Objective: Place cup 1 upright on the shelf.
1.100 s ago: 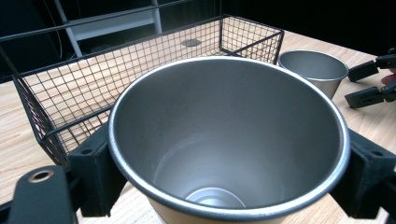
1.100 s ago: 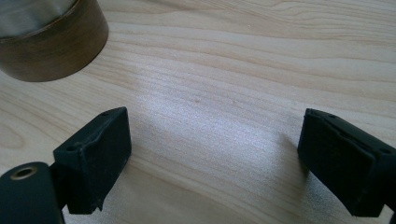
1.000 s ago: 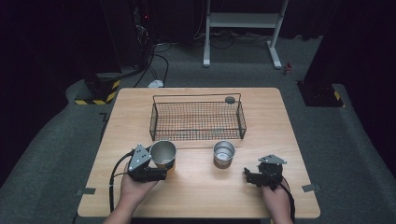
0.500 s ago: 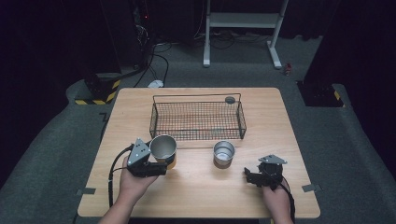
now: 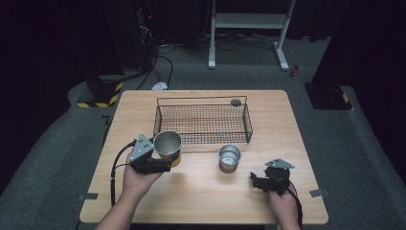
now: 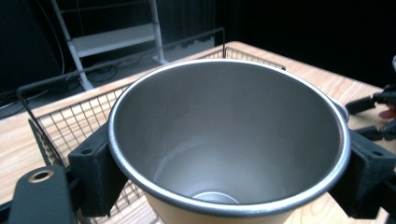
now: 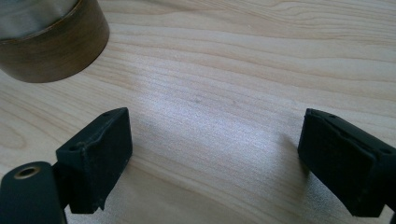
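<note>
On the wooden table (image 5: 201, 191) in front of me, the largest item is the black wire basket (image 5: 203, 121), which sits toward the far half of the tabletop with a small dark round object (image 5: 235, 102) near its far right corner. My left gripper's view shows the basket's mesh wall just behind the cup I am carrying.

That cup is the steel cup with the tan band (image 5: 167, 146), the bigger of the two. My left gripper (image 5: 163, 165) has its jaws clamped on it, one black pad pressed against each side just under the rim, as the left gripper view shows with the cup (image 6: 229, 140) upright and its empty mouth facing the camera. From above, it sits just in front of the basket's near left corner; I cannot tell from the pictures whether its base is off the wood.

A smaller steel cup (image 5: 230, 157) stands upright on the table, to the right of the first one and just in front of the basket's near wall, apart from both grippers.

My right gripper (image 5: 256, 181) rests low near the table's front right, jaws spread wide with only bare wood between them. Its own view catches a brown-sided cup base (image 7: 51, 42) at the upper left, clear of its pads (image 7: 100, 154).
</note>
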